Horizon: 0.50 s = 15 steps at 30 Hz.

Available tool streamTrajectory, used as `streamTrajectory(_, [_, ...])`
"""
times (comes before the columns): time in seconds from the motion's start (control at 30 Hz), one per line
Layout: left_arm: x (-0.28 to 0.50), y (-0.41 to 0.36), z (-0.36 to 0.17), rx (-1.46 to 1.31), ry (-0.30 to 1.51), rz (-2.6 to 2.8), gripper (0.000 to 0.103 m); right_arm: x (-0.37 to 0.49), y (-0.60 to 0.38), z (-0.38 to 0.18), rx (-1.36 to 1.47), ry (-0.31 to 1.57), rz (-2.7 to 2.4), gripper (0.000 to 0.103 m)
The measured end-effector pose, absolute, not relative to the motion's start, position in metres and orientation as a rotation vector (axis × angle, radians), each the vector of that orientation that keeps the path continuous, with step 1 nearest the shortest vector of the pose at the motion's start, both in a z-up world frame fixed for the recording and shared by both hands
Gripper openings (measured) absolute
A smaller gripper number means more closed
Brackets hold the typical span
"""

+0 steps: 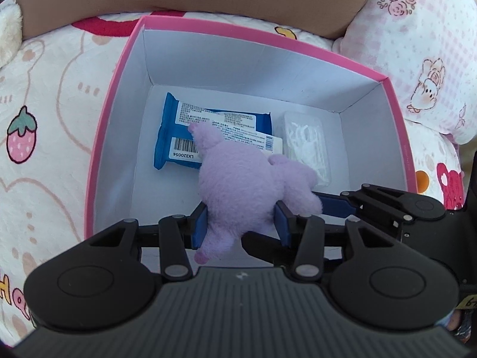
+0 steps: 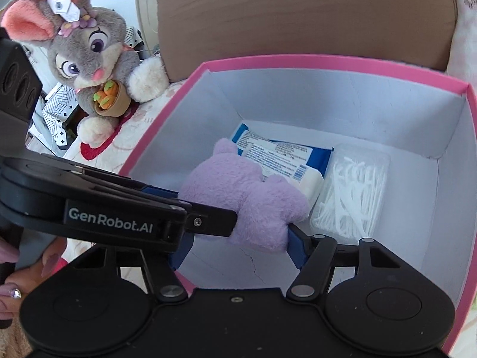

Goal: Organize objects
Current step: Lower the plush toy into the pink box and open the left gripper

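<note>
Lilac plush fills the middle of the left wrist view: a small purple soft toy (image 1: pixel 238 179) is pinched between the blue pads of the left gripper (image 1: pixel 241 223), which presses in on the toy's lower body from both sides. The toy hangs inside a pink box (image 1: pixel 119 68) with white inner walls, above its floor. Behind the toy, on the box floor, lies a blue wipes packet (image 1: pixel 176 137) with white printed labels and a barcode; just beside it, toward the right wall, sits a clear case of white floss picks (image 1: pixel 307 146). The right gripper (image 1: pixel 334 201) reaches in from the right, one blue finger touching the toy's side. The box rests on a white blanket (image 1: pixel 44 113) printed with strawberries, and a pink floral pillow (image 1: pixel 423 44) lies at the upper right.

From the right wrist view, the right gripper (image 2: pixel 235 244) stands spread, its blue pads on either side of the purple soft toy (image 2: pixel 247 194), with the right pad against the plush. The left gripper (image 2: pixel 208 220) crosses in from the left and clamps the toy. The wipes packet (image 2: pixel 283 152) and floss picks (image 2: pixel 351 191) lie past it in the pink box (image 2: pixel 298 59). A grey bunny plush (image 2: pixel 89 56) holding a carrot basket sits outside the box at the upper left.
</note>
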<state>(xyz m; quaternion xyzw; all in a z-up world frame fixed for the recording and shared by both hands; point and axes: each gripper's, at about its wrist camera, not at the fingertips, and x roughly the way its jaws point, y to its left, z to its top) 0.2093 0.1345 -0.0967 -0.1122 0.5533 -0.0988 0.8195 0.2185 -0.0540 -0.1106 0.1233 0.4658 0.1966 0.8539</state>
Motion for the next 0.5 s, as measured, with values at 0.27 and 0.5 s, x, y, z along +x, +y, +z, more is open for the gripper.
streamTrajectory(0.27, [0.209,0.135,-0.097,-0.238,1.162,-0.213,0.054,0.22,-0.061,-0.121,0.34,1.003,0.364,0.068])
streamTrajectory(0.5, [0.207,0.149,-0.099,-0.273,1.167,-0.177,0.056,0.221,-0.06,-0.124,0.351,1.02,0.364,0.067])
